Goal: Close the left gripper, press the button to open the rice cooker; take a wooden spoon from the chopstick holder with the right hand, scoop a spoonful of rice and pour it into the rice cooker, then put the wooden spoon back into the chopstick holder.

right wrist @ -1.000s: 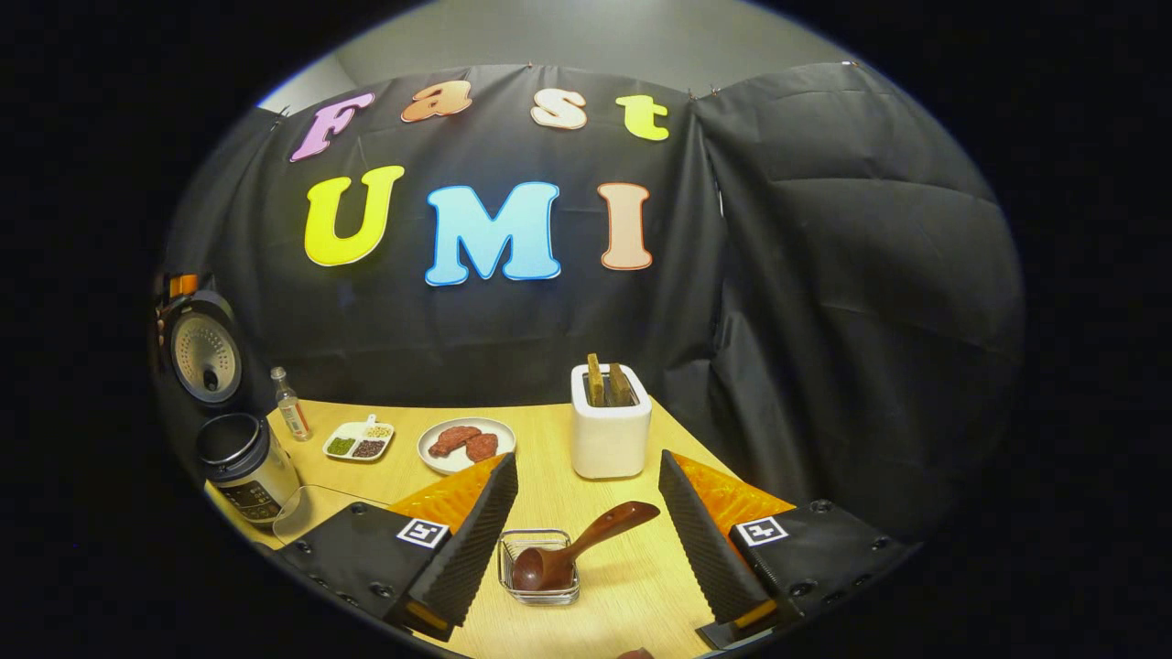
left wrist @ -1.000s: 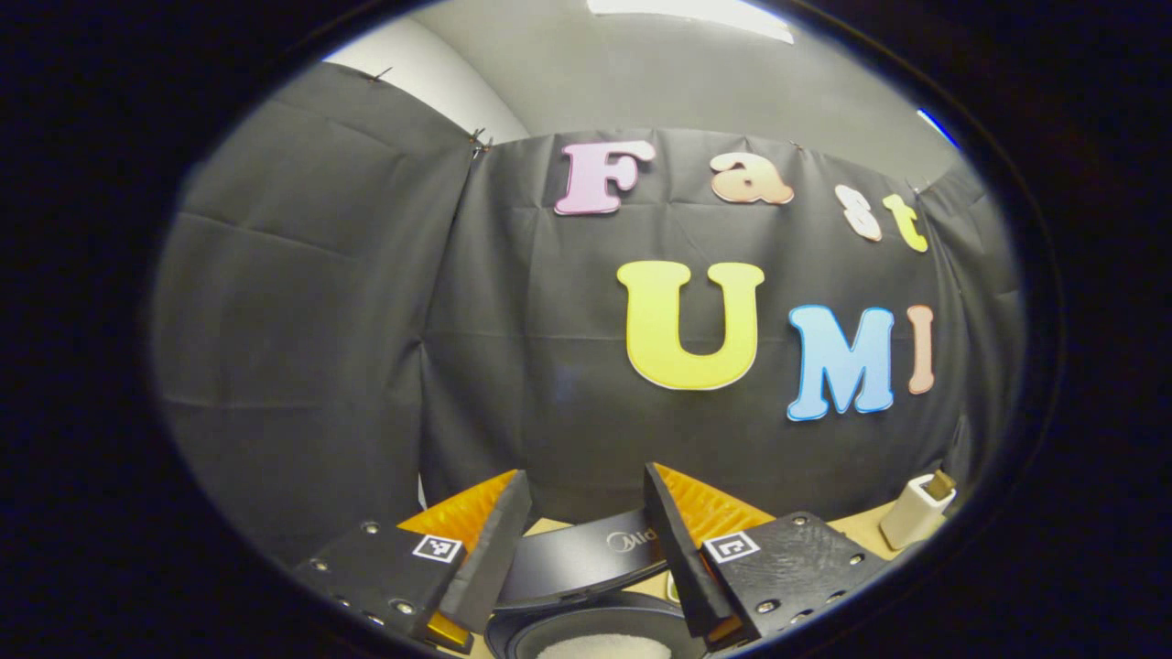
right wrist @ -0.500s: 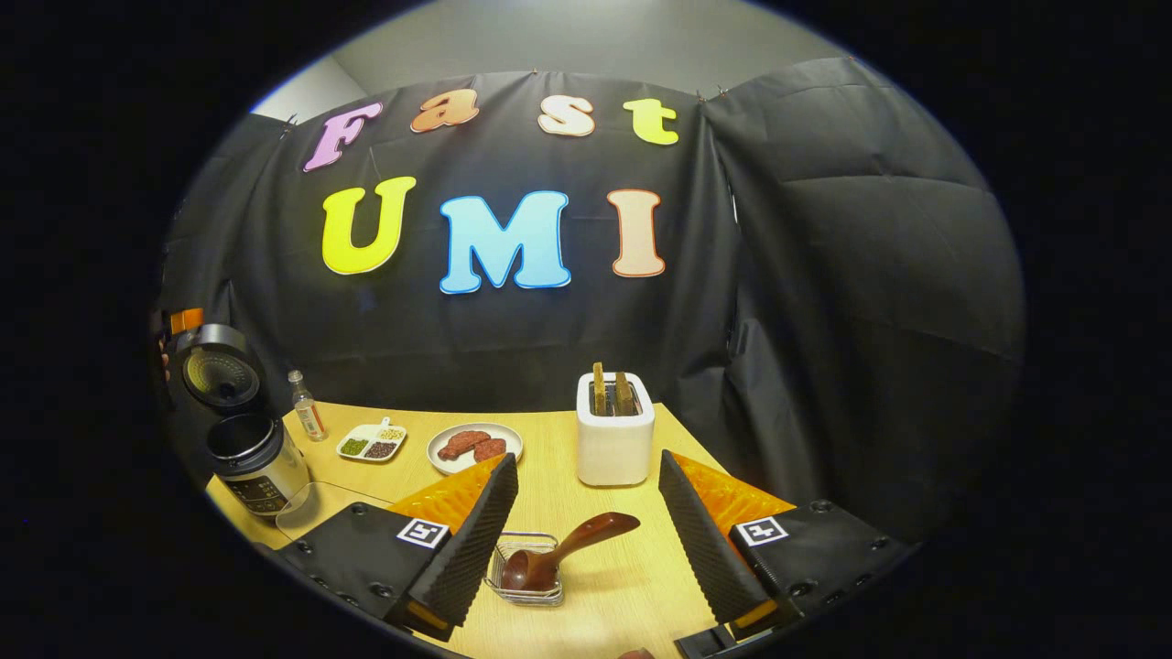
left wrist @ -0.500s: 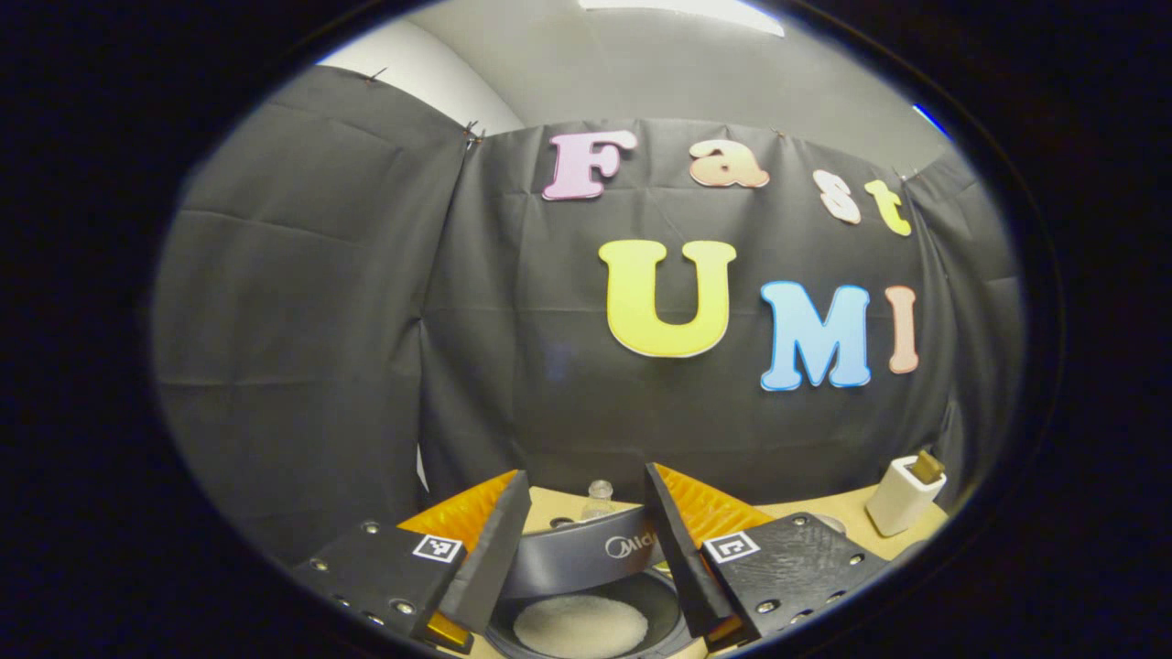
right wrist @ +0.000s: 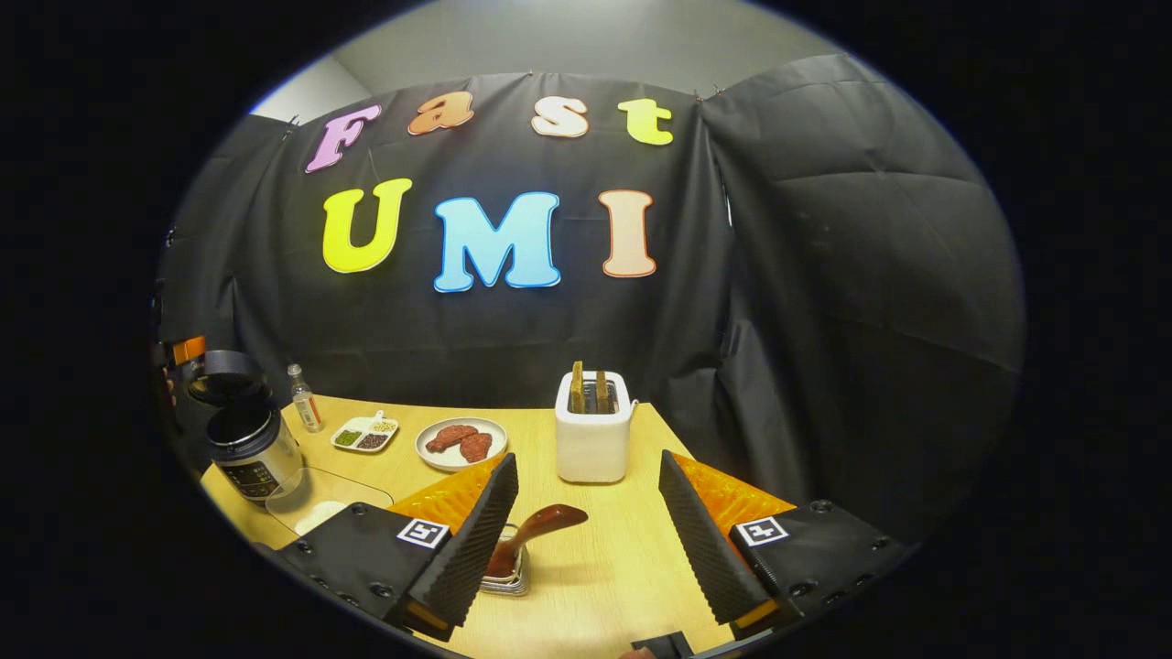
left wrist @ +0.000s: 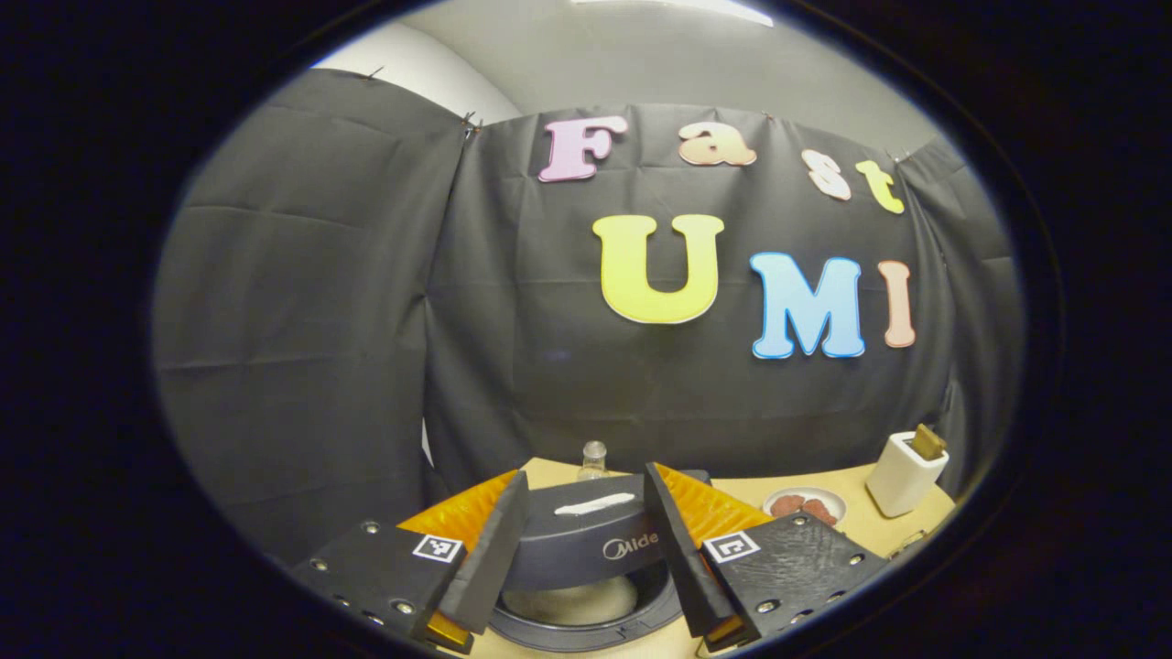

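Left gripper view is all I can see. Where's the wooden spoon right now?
Observer: The wooden spoon rests with its bowl in a small clear dish on the table, its handle slanting up ahead of the right hand-held gripper.
Operator: Is that hand-held gripper closed on it?
Observer: No. Its jaws stand wide apart and are not clamped on the spoon.
Operator: What's in the white holder?
Observer: Two wooden pieces stand upright in the white holder.
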The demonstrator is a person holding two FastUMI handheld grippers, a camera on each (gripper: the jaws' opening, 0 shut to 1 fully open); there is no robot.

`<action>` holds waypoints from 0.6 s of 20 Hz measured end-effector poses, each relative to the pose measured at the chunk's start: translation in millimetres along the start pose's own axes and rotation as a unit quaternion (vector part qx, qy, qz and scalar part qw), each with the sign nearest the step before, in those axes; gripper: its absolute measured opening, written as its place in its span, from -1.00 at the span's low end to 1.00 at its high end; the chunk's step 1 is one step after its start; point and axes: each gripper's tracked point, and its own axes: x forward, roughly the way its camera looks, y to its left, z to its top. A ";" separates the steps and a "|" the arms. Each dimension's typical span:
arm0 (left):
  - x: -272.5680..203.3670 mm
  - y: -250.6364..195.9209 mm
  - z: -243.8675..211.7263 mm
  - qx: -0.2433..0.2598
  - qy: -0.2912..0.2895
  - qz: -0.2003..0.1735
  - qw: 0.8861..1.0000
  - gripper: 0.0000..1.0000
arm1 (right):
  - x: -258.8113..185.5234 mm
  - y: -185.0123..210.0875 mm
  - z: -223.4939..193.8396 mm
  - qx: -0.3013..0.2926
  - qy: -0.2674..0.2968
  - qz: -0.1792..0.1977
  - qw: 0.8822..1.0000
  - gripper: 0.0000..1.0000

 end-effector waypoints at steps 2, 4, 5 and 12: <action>-6.2 -2.7 -12.5 0.000 0.007 0.001 1.000 0.58 | -2.6 -6.3 -0.4 -0.001 0.000 0.000 1.000 0.96; -11.5 -5.9 -25.2 0.001 0.016 0.001 1.000 0.61 | -4.1 -11.7 -1.7 -0.003 0.001 -0.001 1.000 0.96; -13.5 -7.2 -32.0 0.002 0.021 0.002 1.000 0.61 | -4.6 -13.8 -2.6 -0.004 0.002 -0.001 1.000 0.96; -21.1 -14.9 -73.0 0.007 0.046 0.006 0.999 0.58 | -5.1 -21.4 -5.4 -0.009 0.005 0.005 1.000 0.96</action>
